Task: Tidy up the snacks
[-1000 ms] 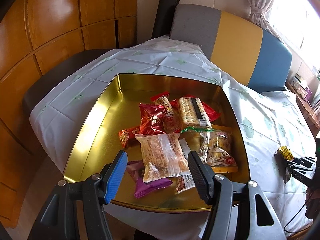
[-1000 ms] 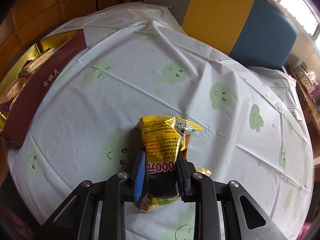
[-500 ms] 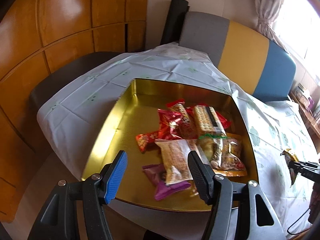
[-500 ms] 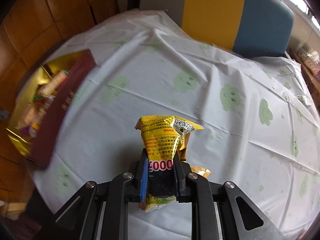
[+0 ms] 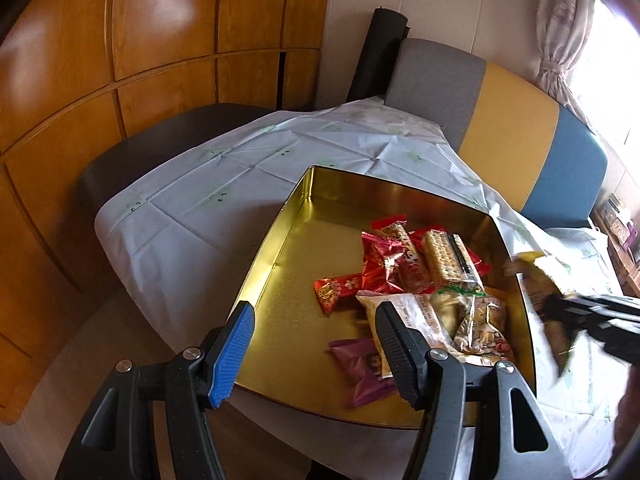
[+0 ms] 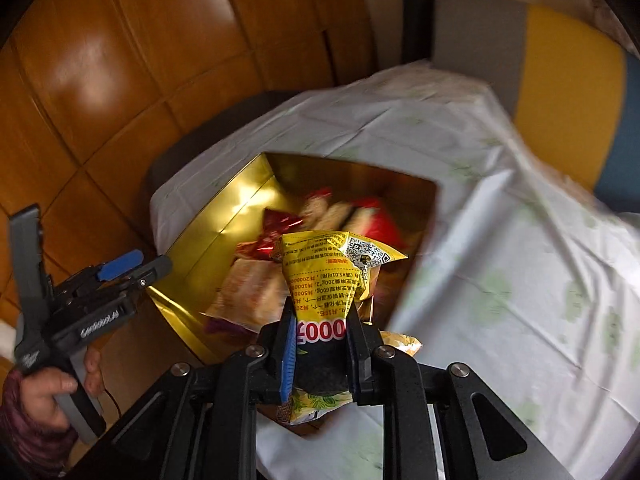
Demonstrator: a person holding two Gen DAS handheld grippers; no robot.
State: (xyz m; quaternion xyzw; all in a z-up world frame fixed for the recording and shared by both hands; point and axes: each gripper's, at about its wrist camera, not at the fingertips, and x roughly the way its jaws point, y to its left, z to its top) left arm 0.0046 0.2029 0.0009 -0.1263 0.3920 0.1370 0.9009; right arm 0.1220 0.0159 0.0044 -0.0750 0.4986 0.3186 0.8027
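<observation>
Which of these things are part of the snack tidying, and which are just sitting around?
Part of the job:
- yellow snack packet, pinched in the right claw
- gold tin
- snacks inside it

Just lying about:
- tablecloth
- striped chair
- wooden panelling

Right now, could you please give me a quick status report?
Right claw shut on yellow snack packet, above gold tin. Left claw open, empty, by tin's near edge. Snacks fill tin's right half; left half bare.

The yellow snack packet (image 6: 320, 280) shows upside-down "0000" in red-edged white digits beside a QR code
</observation>
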